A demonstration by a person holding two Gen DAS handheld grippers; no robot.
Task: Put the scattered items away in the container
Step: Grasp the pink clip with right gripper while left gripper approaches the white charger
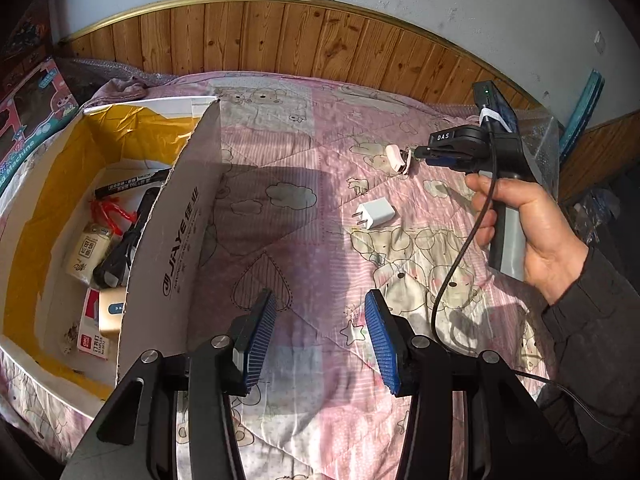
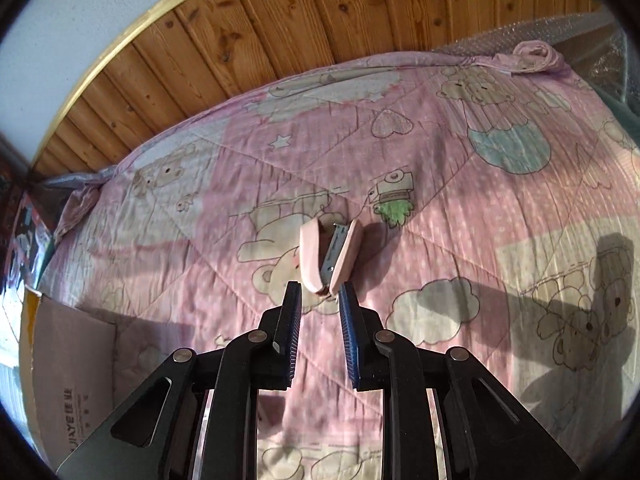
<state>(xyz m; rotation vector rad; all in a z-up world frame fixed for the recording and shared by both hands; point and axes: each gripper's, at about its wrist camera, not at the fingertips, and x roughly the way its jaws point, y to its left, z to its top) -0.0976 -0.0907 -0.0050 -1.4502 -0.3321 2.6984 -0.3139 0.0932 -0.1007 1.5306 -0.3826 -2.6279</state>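
Both jaws open, stapler point(image 2: 331, 256) unclamped

A bed covered by a pink quilt point(image 1: 304, 152) printed with bears, hearts, clouds and stars carries everything; its far edge runs along a wood-panelled wall. On the quilt's left side sits an open cardboard box point(image 1: 176, 240) with white outer walls, blue lettering and a yellow lining. Out on the bare quilt a white plug-in charger point(image 1: 376, 212) lies flat, its two prongs pointing left. Farther back lies a small pink stapler point(image 2: 330, 256), its arms spread in a V with the metal magazine showing between them; whether it rests fully on the quilt cannot be told
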